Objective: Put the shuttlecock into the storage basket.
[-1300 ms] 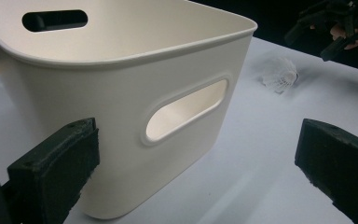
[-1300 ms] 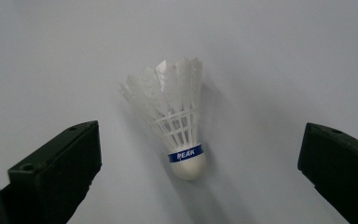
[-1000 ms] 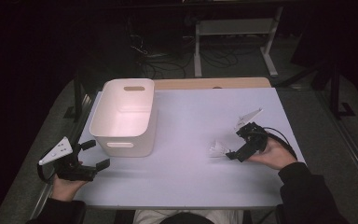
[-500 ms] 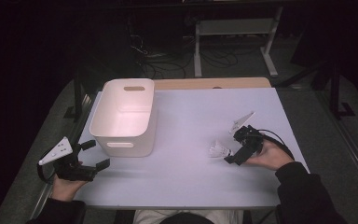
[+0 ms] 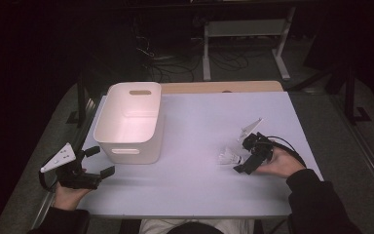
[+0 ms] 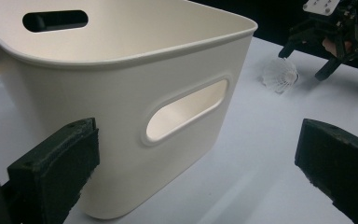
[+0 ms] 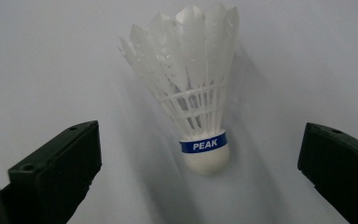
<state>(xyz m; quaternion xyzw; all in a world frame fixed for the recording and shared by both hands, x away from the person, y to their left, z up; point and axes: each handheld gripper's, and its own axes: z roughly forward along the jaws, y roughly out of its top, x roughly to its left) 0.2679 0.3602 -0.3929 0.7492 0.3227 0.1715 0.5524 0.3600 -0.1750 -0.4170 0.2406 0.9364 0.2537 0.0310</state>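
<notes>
From my high view the shuttlecock [image 5: 228, 156] is too small to read its band, and the bin [image 6: 121, 93] is cut off at nine o'clock (left gripper view), its base hidden.

One word can be read: "PEAK", in white capitals on a blue band [image 7: 204, 145] that wraps the shuttlecock [image 7: 193, 84] just above its white cork base, seen in the right gripper view. The band sits between the cork and the feather skirt of that shuttlecock. Nothing else on it can be read
</notes>
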